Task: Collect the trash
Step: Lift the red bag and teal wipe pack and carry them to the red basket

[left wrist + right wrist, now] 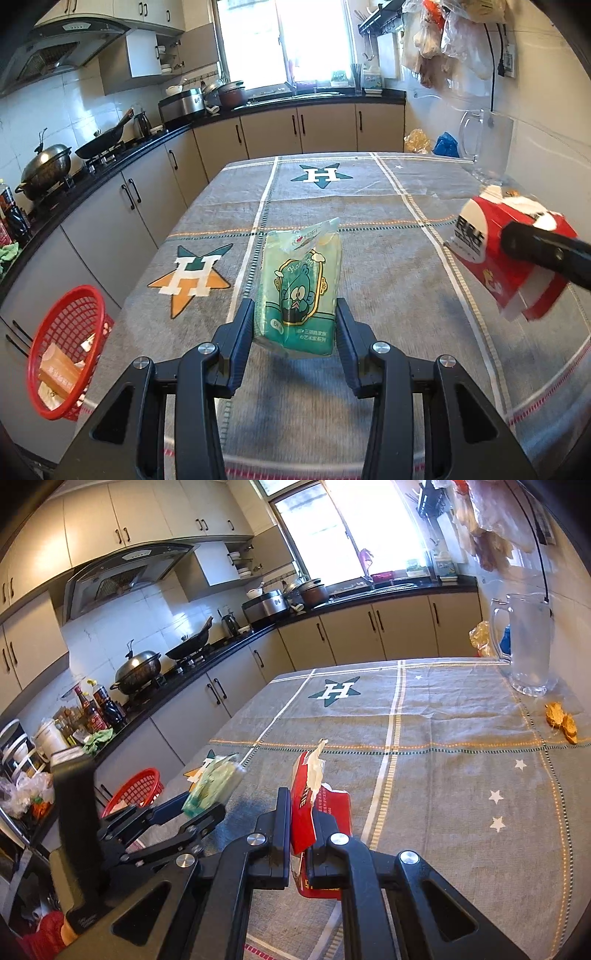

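My left gripper (294, 314) is shut on a green tissue packet (301, 284) with a cartoon figure and holds it above the grey tablecloth (369, 229). It also shows in the right wrist view (207, 805) with the packet (214, 782). My right gripper (303, 805) is shut on a torn red paper box (308, 805) and holds it over the table. The red box (513, 258) shows at the right of the left wrist view. A red plastic basket (64, 350) sits off the table's left edge with some paper in it.
A clear glass pitcher (524, 642) stands at the table's far right. Orange peel pieces (561, 720) lie on the cloth near the right edge. Kitchen counters with woks (140, 672) and bottles run along the left. Bags hang on the right wall.
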`<state>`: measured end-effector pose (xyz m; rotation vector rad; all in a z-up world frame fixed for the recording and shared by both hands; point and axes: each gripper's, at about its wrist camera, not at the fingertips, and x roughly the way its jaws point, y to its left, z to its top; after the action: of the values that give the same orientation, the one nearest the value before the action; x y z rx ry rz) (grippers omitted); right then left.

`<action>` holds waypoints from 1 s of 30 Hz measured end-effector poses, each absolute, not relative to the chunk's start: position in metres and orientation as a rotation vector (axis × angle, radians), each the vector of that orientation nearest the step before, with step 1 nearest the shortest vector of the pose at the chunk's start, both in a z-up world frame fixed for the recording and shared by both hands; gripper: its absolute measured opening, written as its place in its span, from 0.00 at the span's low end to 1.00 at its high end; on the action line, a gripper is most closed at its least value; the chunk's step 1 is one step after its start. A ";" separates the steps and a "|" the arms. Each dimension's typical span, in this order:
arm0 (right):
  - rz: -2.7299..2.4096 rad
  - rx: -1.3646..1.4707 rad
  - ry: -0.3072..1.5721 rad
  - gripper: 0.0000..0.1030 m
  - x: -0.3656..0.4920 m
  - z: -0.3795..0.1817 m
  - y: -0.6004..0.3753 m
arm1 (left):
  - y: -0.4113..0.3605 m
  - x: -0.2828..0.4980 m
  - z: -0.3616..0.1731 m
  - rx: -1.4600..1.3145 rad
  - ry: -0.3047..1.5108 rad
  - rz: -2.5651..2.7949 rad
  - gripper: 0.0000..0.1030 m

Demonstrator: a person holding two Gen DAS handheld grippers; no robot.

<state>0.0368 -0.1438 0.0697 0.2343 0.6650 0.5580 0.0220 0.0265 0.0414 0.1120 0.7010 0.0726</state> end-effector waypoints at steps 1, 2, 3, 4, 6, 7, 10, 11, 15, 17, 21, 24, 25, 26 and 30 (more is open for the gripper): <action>0.562 0.242 0.666 0.07 0.036 0.070 -0.144 | 0.028 0.017 0.043 0.116 0.696 0.075 0.40; 0.565 0.250 0.668 0.07 0.034 0.072 -0.144 | 0.029 0.014 0.045 0.120 0.692 0.078 0.40; 0.566 0.254 0.669 0.07 0.033 0.073 -0.144 | 0.030 0.010 0.047 0.122 0.690 0.082 0.40; 0.569 0.260 0.667 0.07 0.030 0.074 -0.144 | 0.032 0.007 0.049 0.120 0.687 0.084 0.40; 0.576 0.272 0.666 0.07 0.026 0.075 -0.142 | 0.038 -0.001 0.054 0.110 0.680 0.088 0.40; 0.583 0.280 0.670 0.07 0.023 0.076 -0.140 | 0.041 -0.004 0.056 0.108 0.675 0.092 0.40; 0.595 0.287 0.680 0.07 0.017 0.077 -0.133 | 0.048 -0.014 0.061 0.097 0.665 0.102 0.40; 0.601 0.284 0.683 0.07 0.014 0.078 -0.129 | 0.052 -0.018 0.063 0.092 0.662 0.105 0.40; 0.617 0.270 0.685 0.07 0.007 0.085 -0.118 | 0.065 -0.029 0.066 0.075 0.654 0.116 0.40; 0.628 0.255 0.682 0.07 0.002 0.089 -0.110 | 0.073 -0.033 0.068 0.062 0.651 0.124 0.40; 0.655 0.232 0.690 0.07 -0.003 0.094 -0.091 | 0.093 -0.039 0.069 0.028 0.648 0.144 0.40; 0.677 0.219 0.702 0.07 -0.004 0.096 -0.075 | 0.108 -0.042 0.070 0.006 0.644 0.162 0.40; 0.687 0.214 0.708 0.07 -0.004 0.097 -0.068 | 0.113 -0.044 0.071 -0.001 0.642 0.169 0.40; 0.696 0.211 0.712 0.07 -0.003 0.098 -0.063 | 0.120 -0.046 0.071 -0.012 0.638 0.178 0.40; 0.736 0.198 0.727 0.07 -0.002 0.101 -0.037 | 0.146 -0.051 0.073 -0.045 0.632 0.210 0.40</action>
<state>-0.0022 -0.0374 0.1011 0.1976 0.7272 0.7355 -0.0514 0.1463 0.0727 -0.0452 0.6316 0.2095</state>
